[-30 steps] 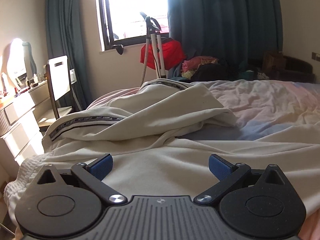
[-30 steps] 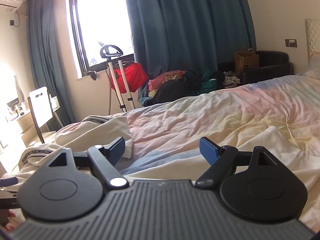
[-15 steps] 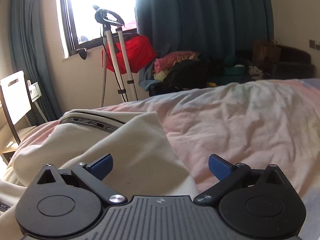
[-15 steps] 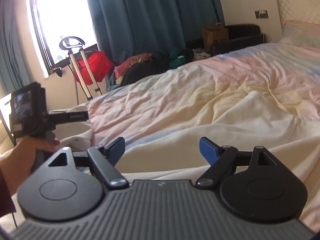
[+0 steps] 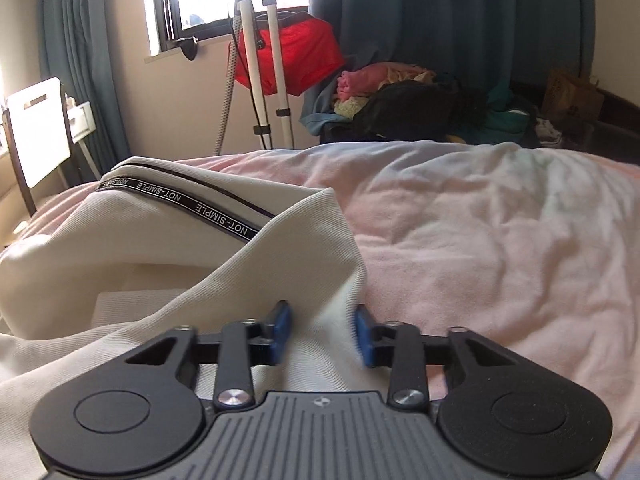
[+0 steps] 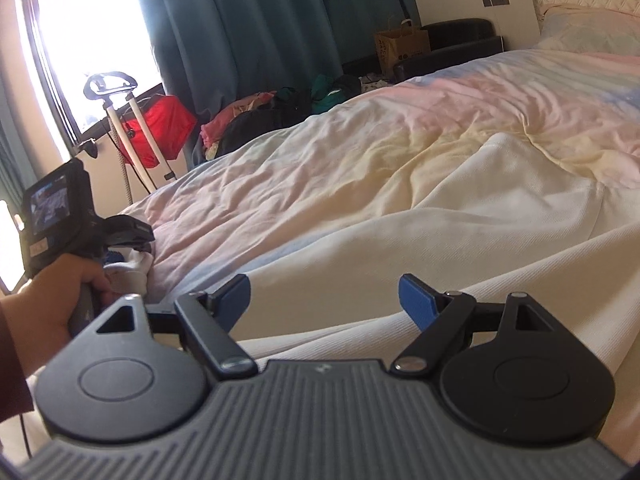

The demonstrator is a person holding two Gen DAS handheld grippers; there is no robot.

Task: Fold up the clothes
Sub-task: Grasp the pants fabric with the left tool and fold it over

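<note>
Cream garment [image 5: 168,280] lies lengthwise across bed [image 5: 500,240]; left gripper [image 5: 322,334] jaws closing on its fold, right gripper [image 6: 324,300] wide, empty.

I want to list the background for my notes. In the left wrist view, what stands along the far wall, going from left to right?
White chair → garment steamer stand → red cloth → pile of clothes → brown paper bag.

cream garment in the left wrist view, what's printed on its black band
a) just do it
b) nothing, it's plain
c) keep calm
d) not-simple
d: on the cream garment, the black band along the folded upper edge carries repeated white lettering that reads NOT-SIMPLE.
</note>
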